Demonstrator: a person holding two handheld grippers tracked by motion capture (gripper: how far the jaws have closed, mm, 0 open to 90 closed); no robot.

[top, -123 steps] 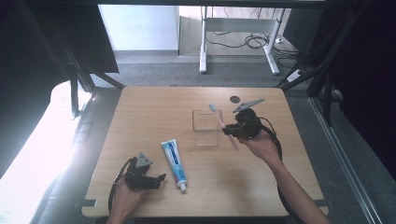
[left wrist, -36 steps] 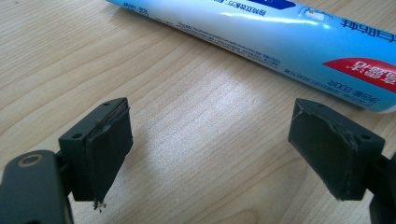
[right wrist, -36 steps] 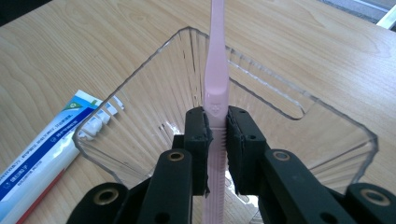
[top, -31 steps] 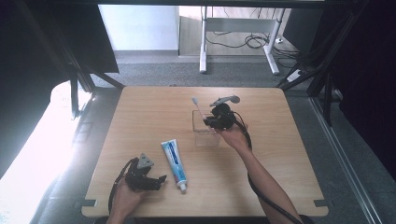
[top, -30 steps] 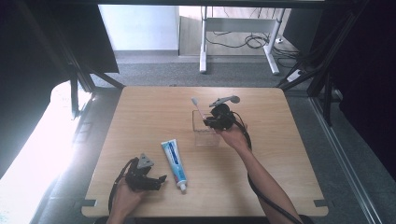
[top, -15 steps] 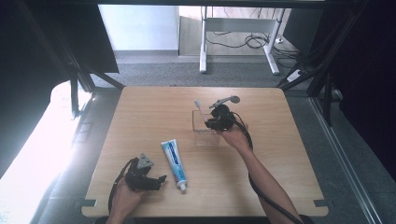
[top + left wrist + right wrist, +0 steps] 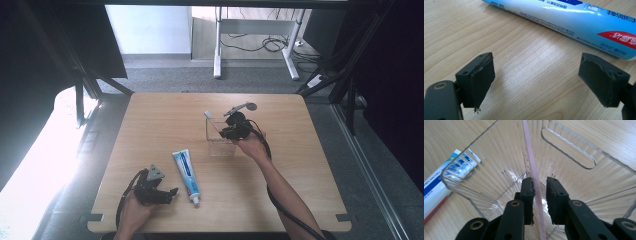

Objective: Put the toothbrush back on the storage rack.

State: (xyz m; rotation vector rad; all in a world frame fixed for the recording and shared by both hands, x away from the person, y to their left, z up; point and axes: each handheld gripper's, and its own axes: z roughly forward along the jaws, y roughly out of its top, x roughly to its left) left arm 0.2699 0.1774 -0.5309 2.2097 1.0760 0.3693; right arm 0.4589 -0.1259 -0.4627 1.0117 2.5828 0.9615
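Note:
A pink toothbrush (image 7: 530,152) stands tilted inside a clear plastic box (image 7: 486,157), its head poking above the box's far left corner (image 7: 207,116). My right gripper (image 7: 540,187) reaches into the box (image 7: 220,145) from the right. Its jaws have just been opening: the handle runs between them, against the left pad, with a gap before the right pad. A blue and white toothpaste tube (image 7: 186,175) lies on the wooden table. My left gripper (image 7: 170,194) rests just left of the tube's cap end, jaws wide open (image 7: 536,82) over bare wood, the tube (image 7: 574,22) beyond them.
The wooden table (image 7: 300,165) has bare room on its left half and along its right side. A cable trails from the right gripper along the person's forearm. Dark frame posts flank the table, and a white desk frame stands on the floor behind.
Four seconds ago the right gripper held the toothbrush right of the box; it has moved left and the brush now stands inside. The brush head has sunk slightly. The left gripper has not moved.

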